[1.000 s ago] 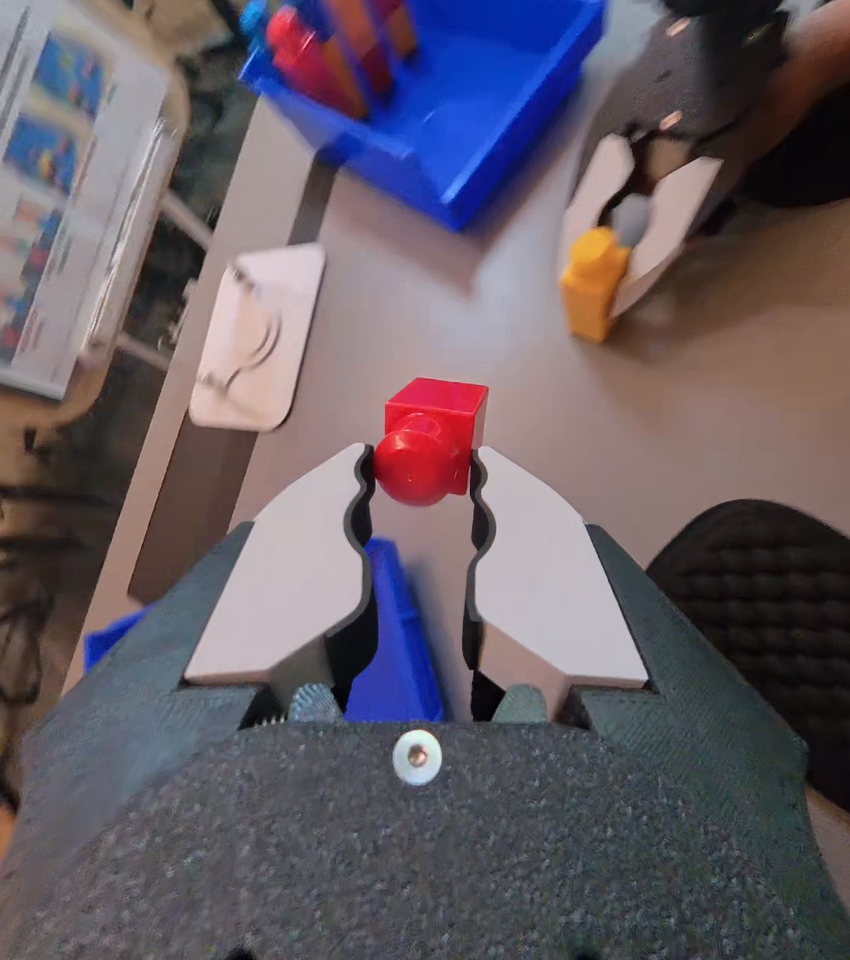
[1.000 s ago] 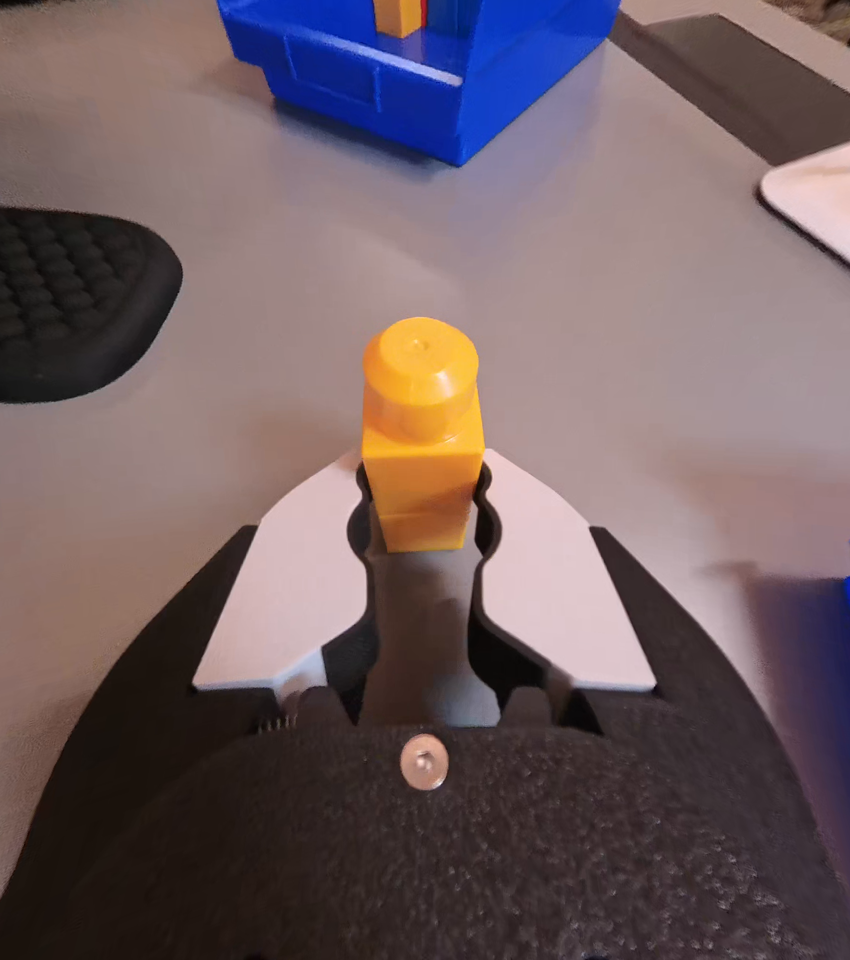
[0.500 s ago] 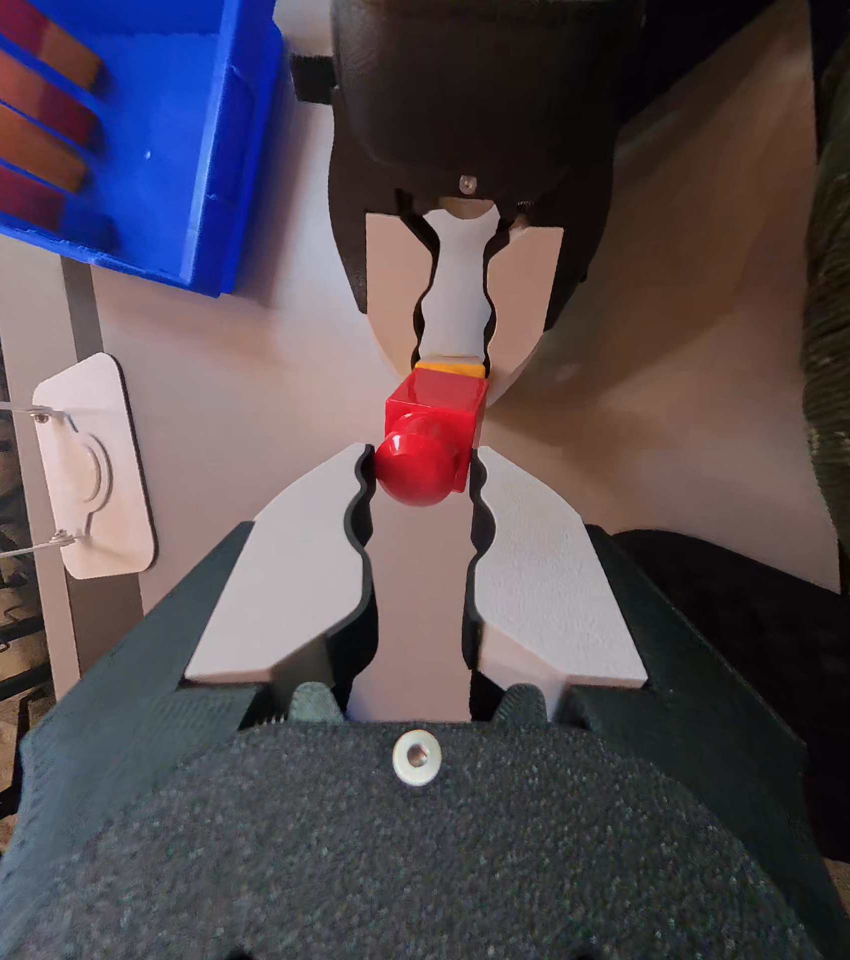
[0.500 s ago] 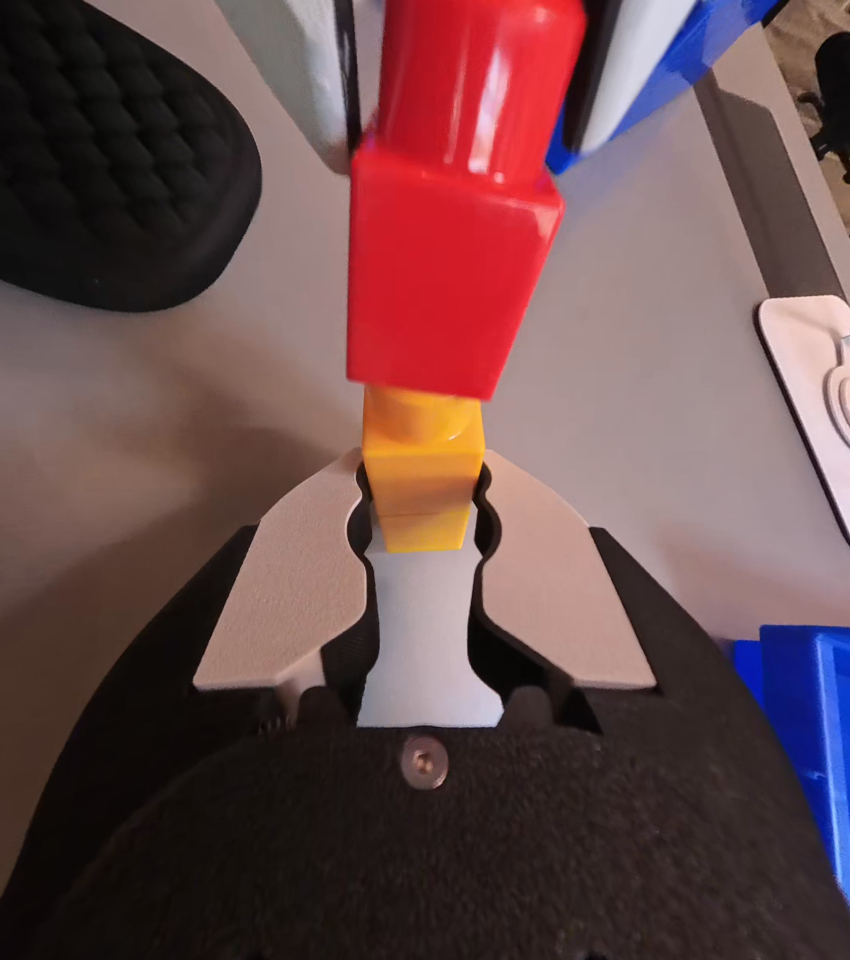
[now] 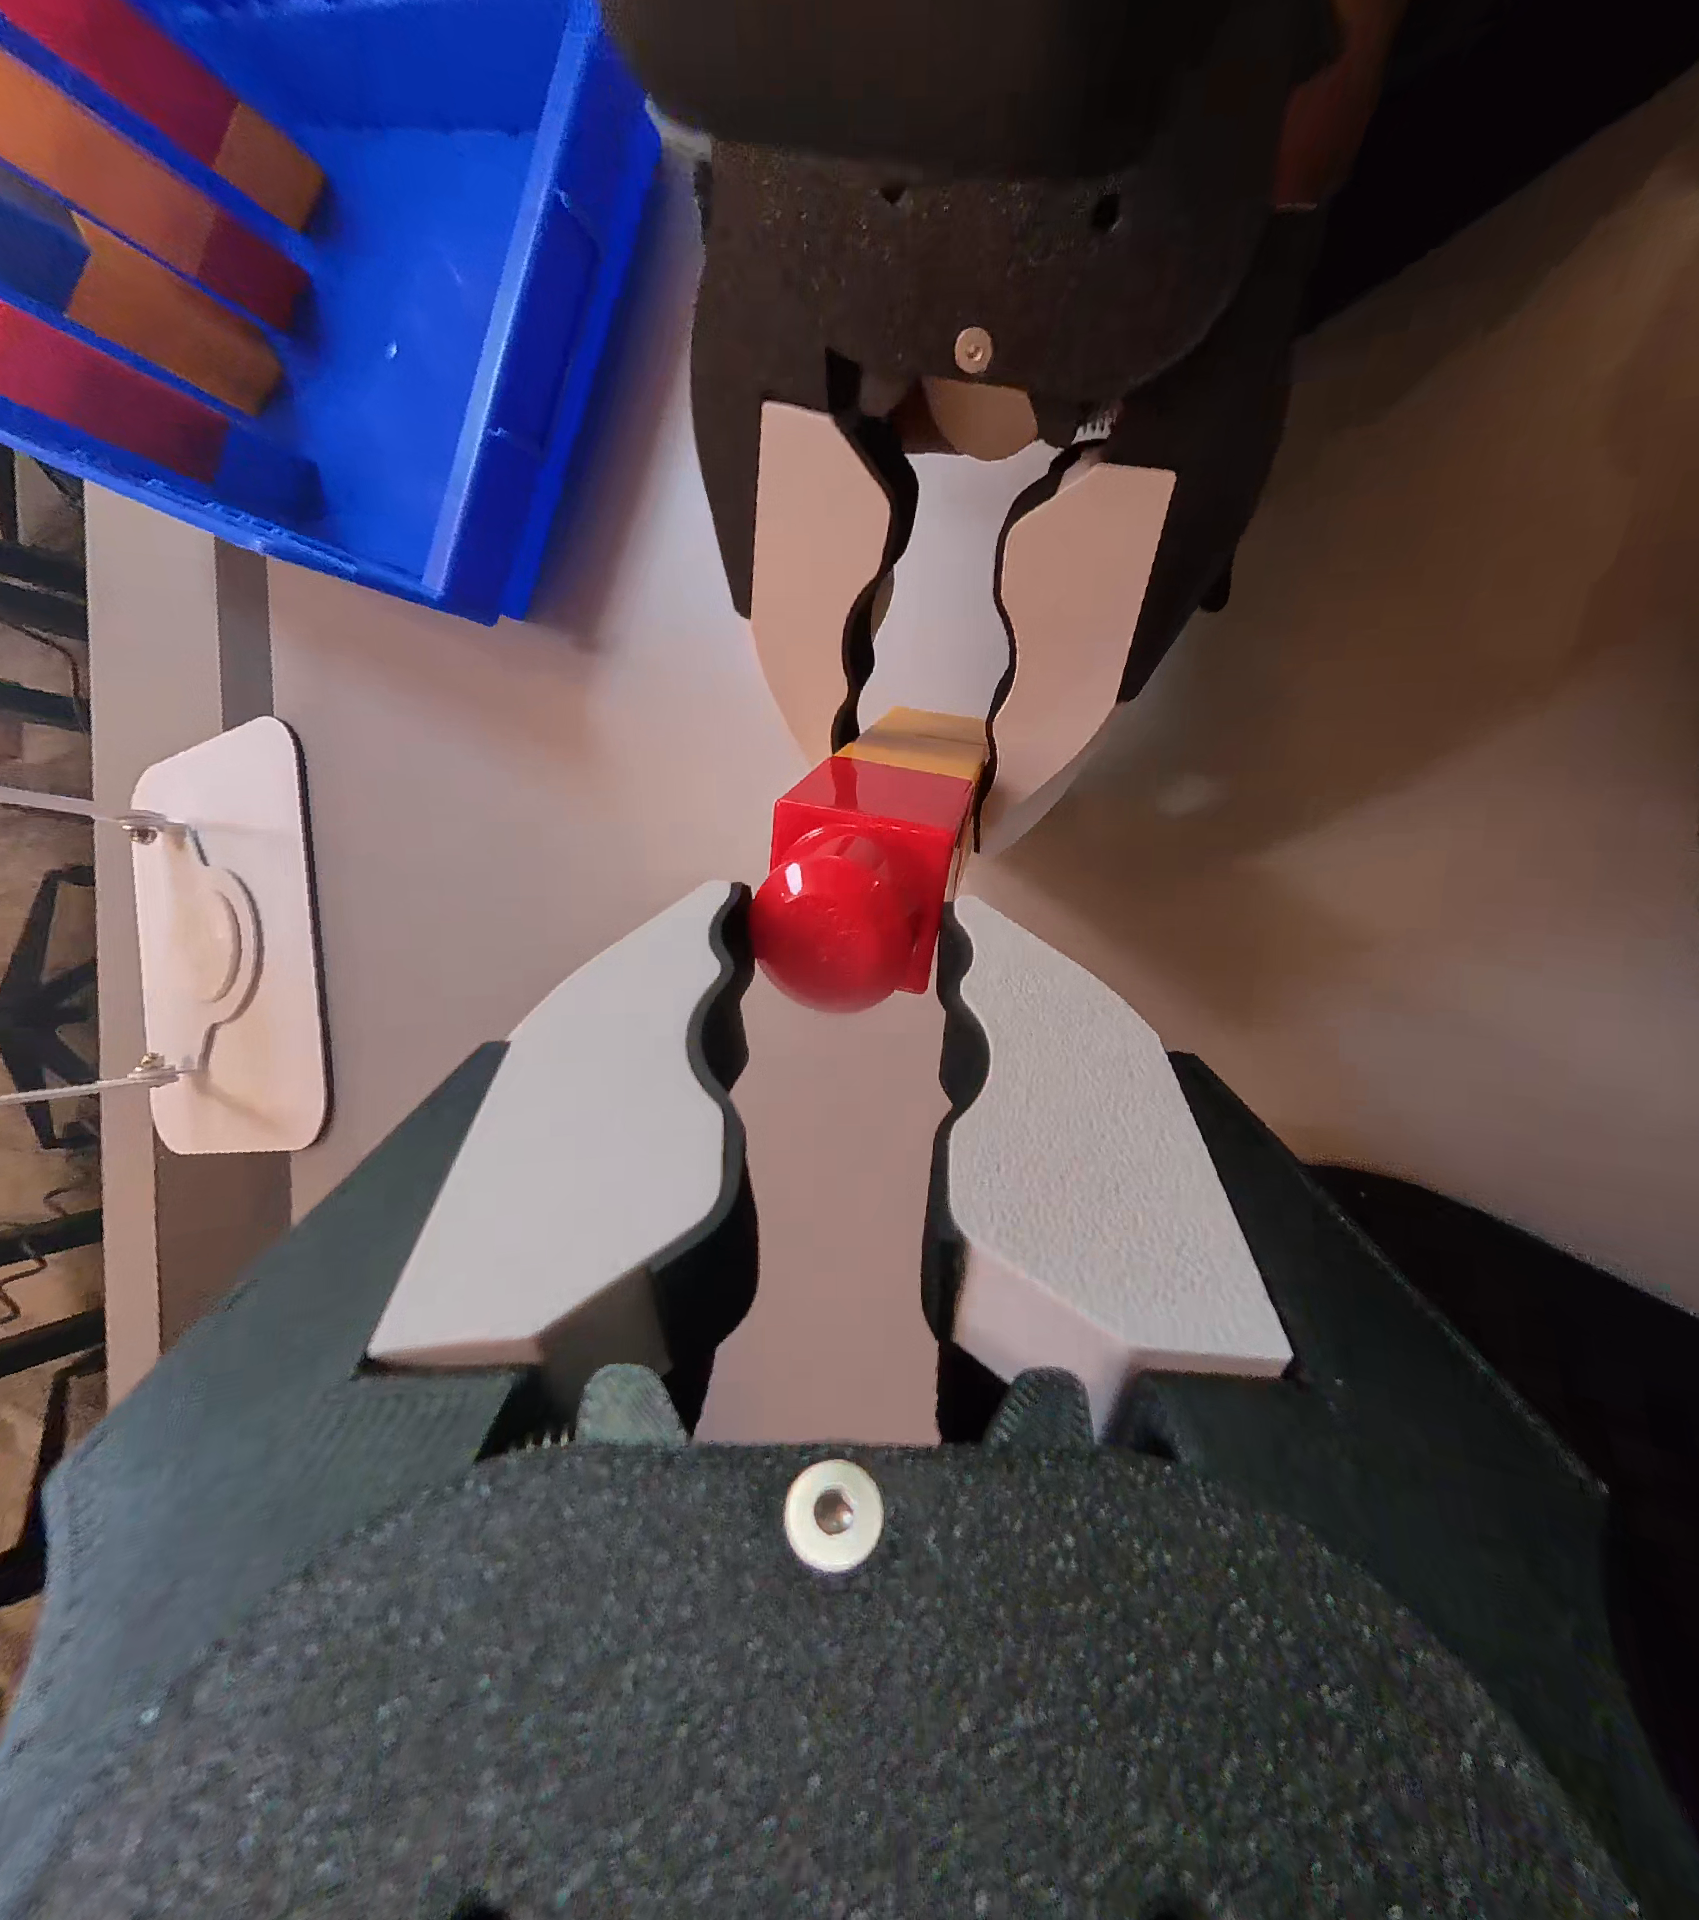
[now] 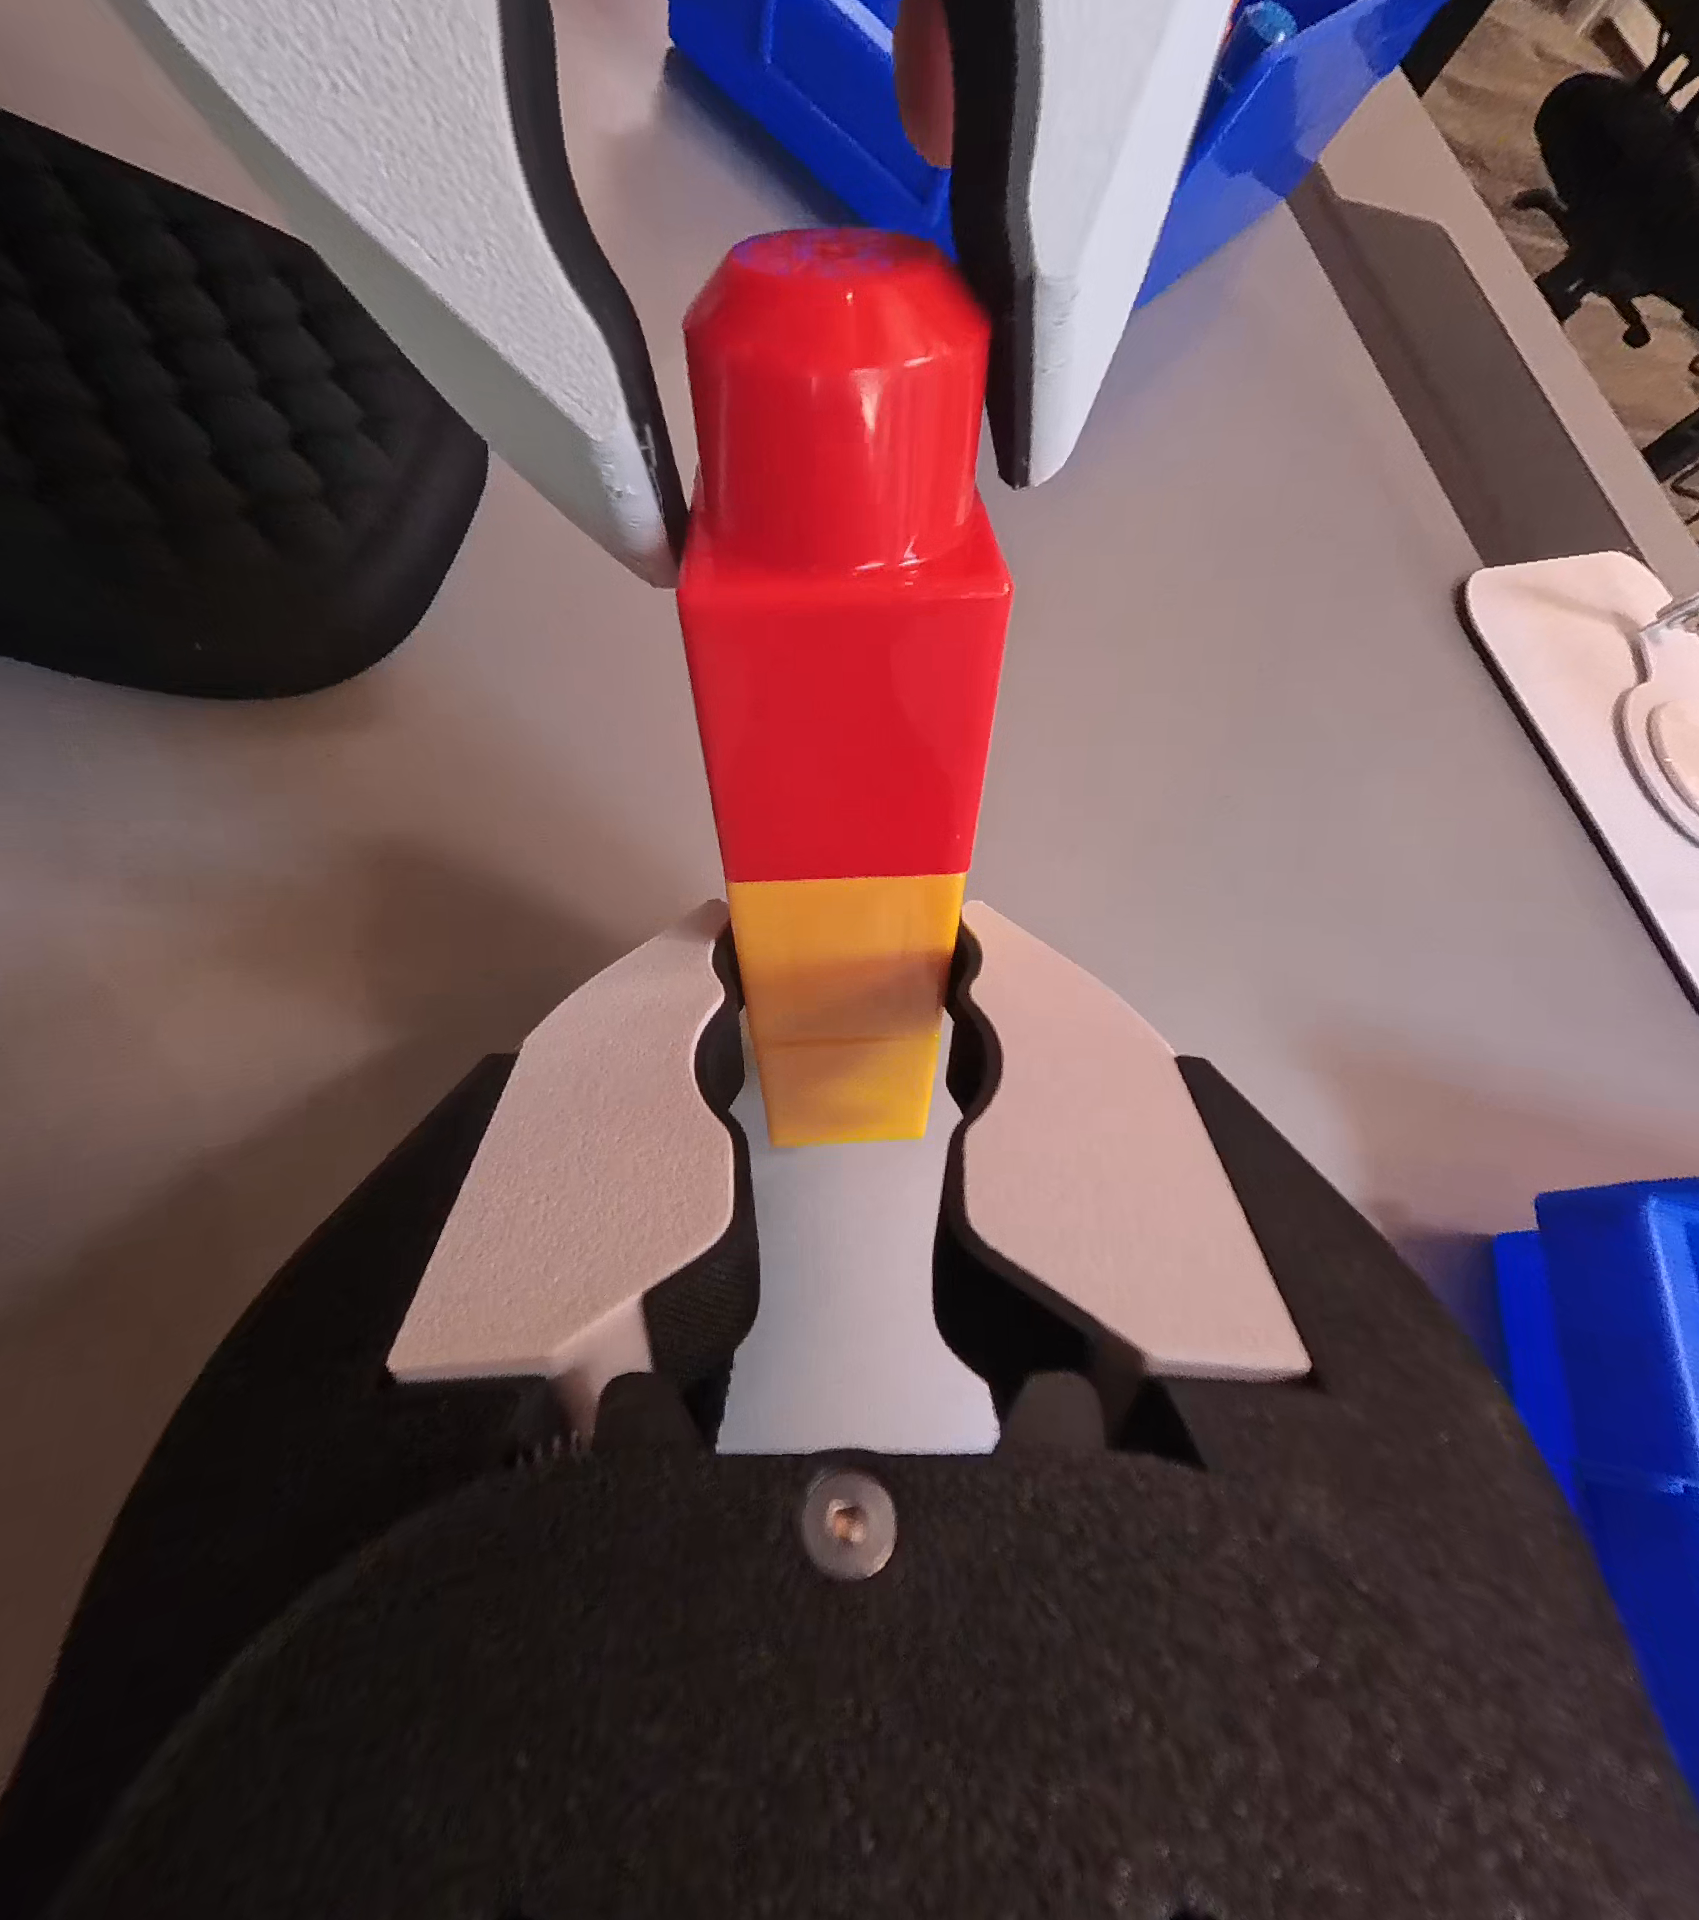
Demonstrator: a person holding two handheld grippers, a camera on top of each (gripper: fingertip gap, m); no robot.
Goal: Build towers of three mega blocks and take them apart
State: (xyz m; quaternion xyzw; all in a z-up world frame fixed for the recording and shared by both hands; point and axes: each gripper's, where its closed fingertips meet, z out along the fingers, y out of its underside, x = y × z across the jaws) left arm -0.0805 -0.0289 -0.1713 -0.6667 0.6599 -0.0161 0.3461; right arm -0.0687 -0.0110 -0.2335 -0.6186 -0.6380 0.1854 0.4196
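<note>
A red mega block sits pressed onto a yellow mega block, seam flush, as a two-block stack held above the grey table. My right gripper is shut on the yellow block from below. My left gripper is shut on the red block's round stud and comes in from the top of the right wrist view. In the left wrist view the yellow block shows behind the red block, between the right gripper's fingertips.
A blue bin holding several finished towers lies at the far left. A second blue bin is at my right. A black mesh pad and a white mounting plate lie on the table. The table edge is close. My right fingertips sit around 7 cm from my left ones.
The left gripper carried the red block over to the yellow block in the right gripper and pressed it down. The yellow stud is now hidden inside the red block.
</note>
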